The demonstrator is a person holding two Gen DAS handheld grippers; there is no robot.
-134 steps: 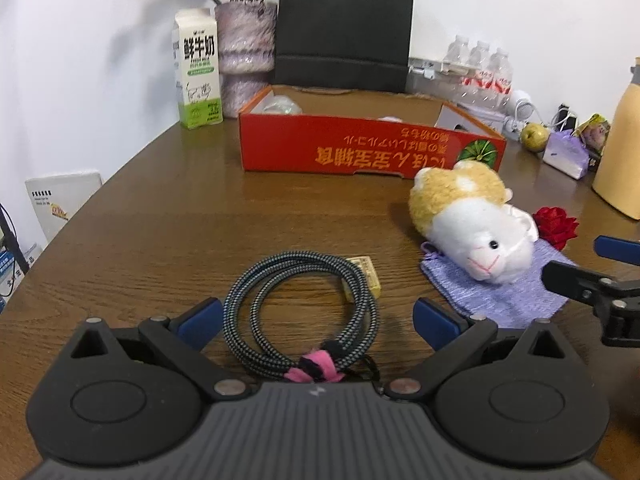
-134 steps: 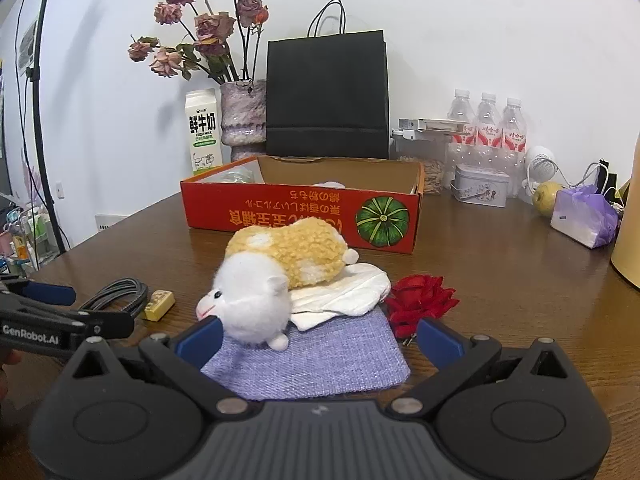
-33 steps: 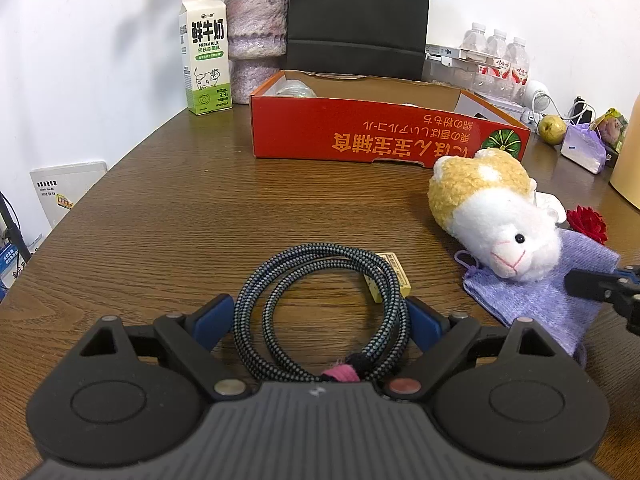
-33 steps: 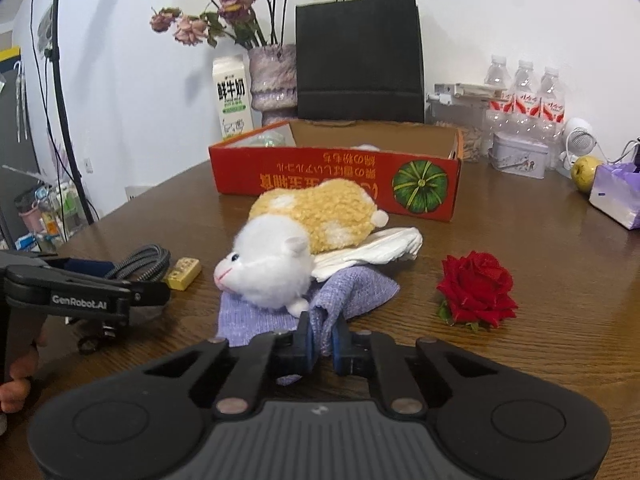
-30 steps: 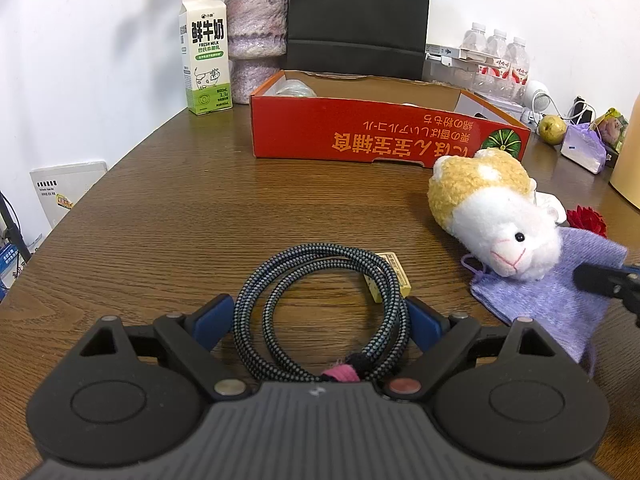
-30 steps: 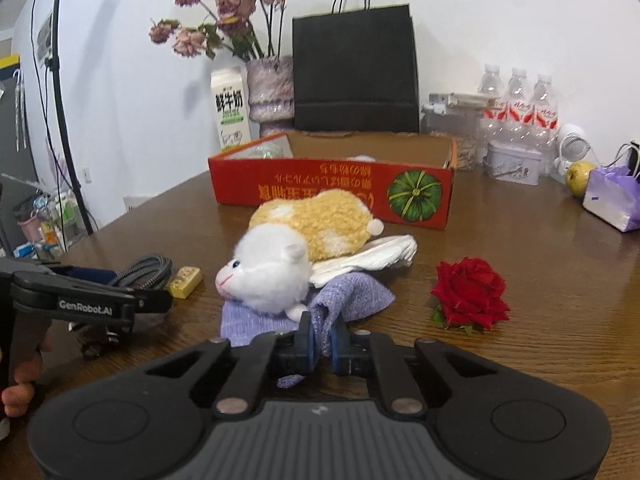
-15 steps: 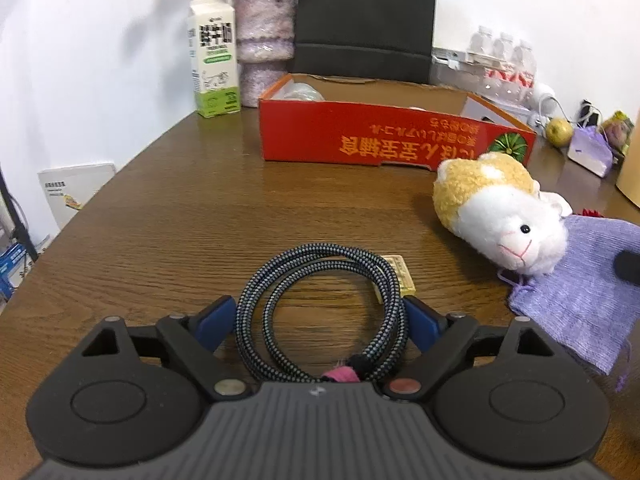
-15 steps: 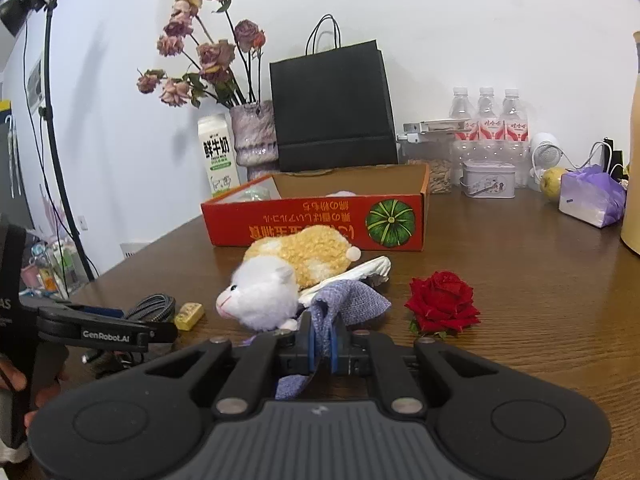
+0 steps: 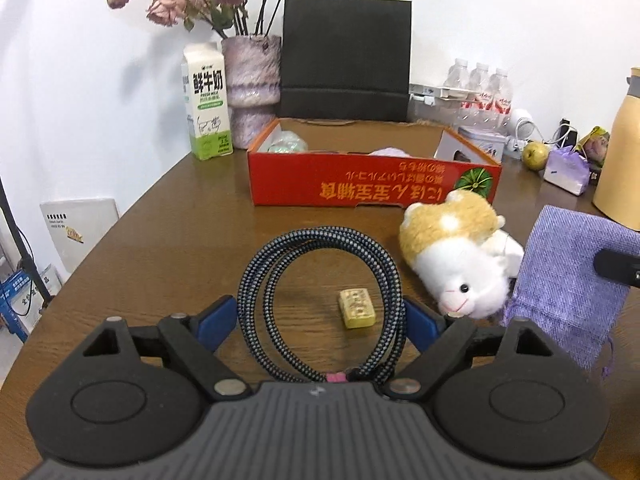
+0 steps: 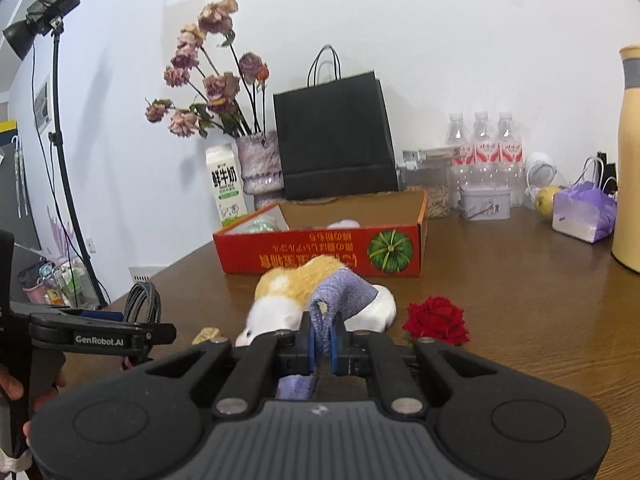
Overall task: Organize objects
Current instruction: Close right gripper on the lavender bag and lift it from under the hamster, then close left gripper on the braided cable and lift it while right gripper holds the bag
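One milk carton (image 9: 207,115) — "FRESH MILK".

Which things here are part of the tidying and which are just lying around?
In the job: coiled cable, purple pouch, plush hamster, red rose, gold block, red box.
Lying about: milk carton, black bag, water bottles, pear.

Black hand-held gripper (image 10: 322,346) w/ blue pads, silver screws – "GenRobot.AI" lettering
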